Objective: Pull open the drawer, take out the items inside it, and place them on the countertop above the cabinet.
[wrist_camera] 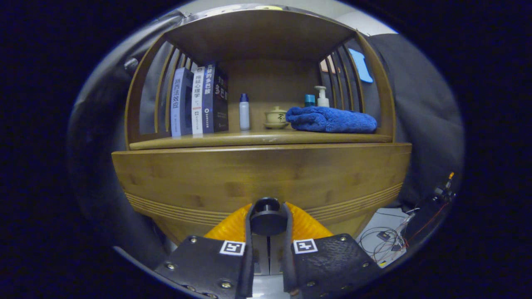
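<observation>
A wooden cabinet's drawer front [262,176] stands right before me, with a round dark knob [267,216] low at its middle. My gripper [268,220] is shut on that knob, one finger pressing on each side. Above the drawer runs the countertop [257,139], a shelf inside a slatted wooden frame. What lies inside the drawer is hidden behind its front.
On the countertop stand three books [199,104] at the left, a small white bottle [244,111], a lidded teacup on a saucer [276,117], a folded blue towel [332,120] and a pump bottle [321,97]. Loose cables [386,241] lie on the floor to the right.
</observation>
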A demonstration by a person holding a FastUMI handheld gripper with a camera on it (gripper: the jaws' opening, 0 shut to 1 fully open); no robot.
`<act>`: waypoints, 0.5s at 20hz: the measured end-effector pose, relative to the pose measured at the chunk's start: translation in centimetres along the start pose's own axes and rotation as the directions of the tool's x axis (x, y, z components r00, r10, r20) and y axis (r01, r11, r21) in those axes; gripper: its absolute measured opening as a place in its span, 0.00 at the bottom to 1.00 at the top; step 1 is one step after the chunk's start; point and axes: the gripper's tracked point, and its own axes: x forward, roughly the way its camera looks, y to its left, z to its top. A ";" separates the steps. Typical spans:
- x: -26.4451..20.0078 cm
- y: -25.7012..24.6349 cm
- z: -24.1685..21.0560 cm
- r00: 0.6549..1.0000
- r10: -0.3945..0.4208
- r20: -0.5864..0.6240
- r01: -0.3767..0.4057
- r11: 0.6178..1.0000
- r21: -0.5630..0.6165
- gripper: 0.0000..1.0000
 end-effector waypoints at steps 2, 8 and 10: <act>-2.1 -0.2 -0.3 1.000 0.001 0.001 -0.001 1.000 0.007 0.28; -6.5 -0.7 -1.0 1.000 0.011 0.012 -0.011 1.000 -0.013 0.28; -7.5 -0.7 -1.3 1.000 0.018 0.017 -0.018 0.999 -0.036 0.28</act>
